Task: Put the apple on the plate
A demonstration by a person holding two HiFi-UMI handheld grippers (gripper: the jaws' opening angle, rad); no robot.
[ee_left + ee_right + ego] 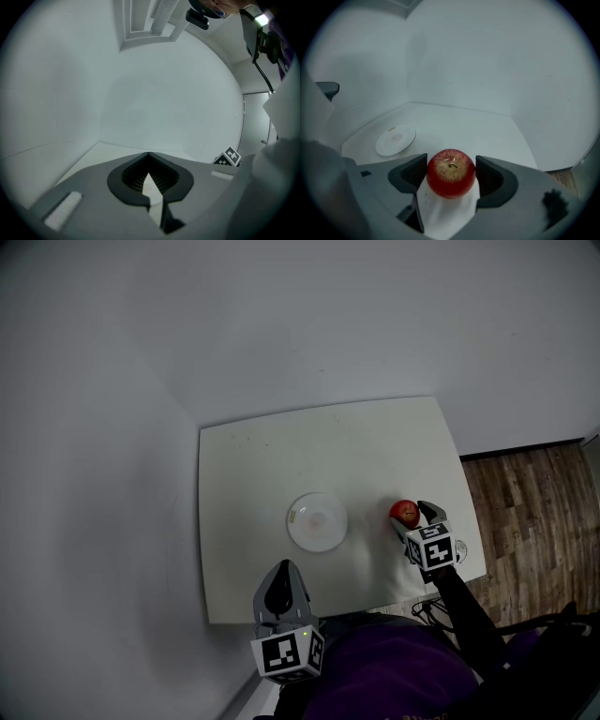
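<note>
Apple (451, 178), red, round and glossy with its short stem pointing up, sits on the white counter (281, 456) near its right edge, directly between the jaws of the right gripper (413, 519). Those jaws stand wide apart and straddle the fruit at about its widest part. In the right gripper view a sliver of gap shows on the right side, while the left pad looks very close to the skin, though contact there cannot be confirmed. So the apple appears framed rather than clamped, and a straight closing of the jaws would likely take it. Being round, it has no long axis to line up with, only the upright stem. The small round white plate (317, 521) lies near the middle of the counter, left of the apple in the head view and ahead and to the left in the right gripper view, well apart from the fruit. The counter between the two is bare, so nothing seems to block a sideways carry. The left gripper (149, 157) hangs at the counter's near edge, nearer the person than the plate, with its jaws together on nothing. The right hand is plainly the nearer one. Brown wooden floor (534, 493) shows beyond the counter's right edge, so a nudge that way could roll the apple off.
</note>
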